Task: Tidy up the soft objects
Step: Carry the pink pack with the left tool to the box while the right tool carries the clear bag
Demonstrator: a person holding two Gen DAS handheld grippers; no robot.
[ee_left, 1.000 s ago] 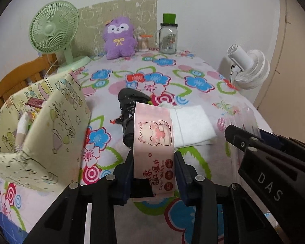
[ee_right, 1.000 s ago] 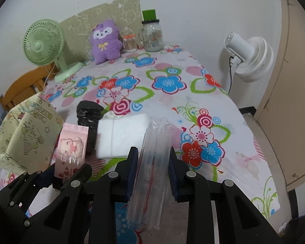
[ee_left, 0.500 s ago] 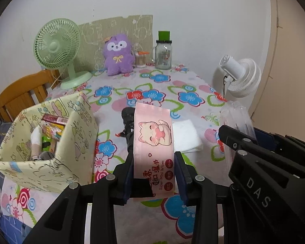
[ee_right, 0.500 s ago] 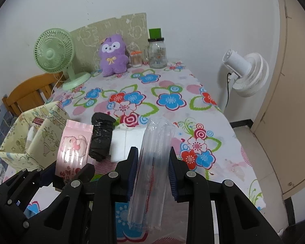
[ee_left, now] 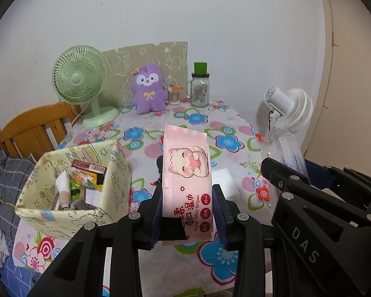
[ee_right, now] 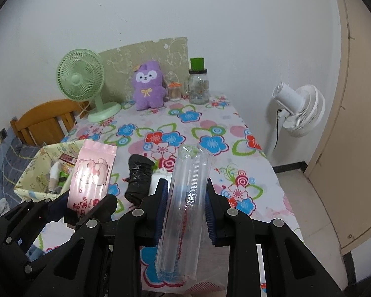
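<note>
So both claws are loaded and held up over the flowery tablecloth. Left gripper is clamped on a pink wet wipes pack with a cartoon cat on it, standing upright between the pads. Right gripper is squeezed onto a clear plastic sleeve, also upright.

Left wrist view looks straight down into the yellow patterned box at the left, with small packets and a white bundle inside. Right wrist view only catches that box's rim, partly behind the wipes.

Right wrist view shows the black rolled bundle lying on the table between the two grippers; from the left camera it's almost fully hidden behind the wipes. Left view shows a white folded cloth just right of the pack.

Purple plush, green fan and glass jar line the far wall
</note>
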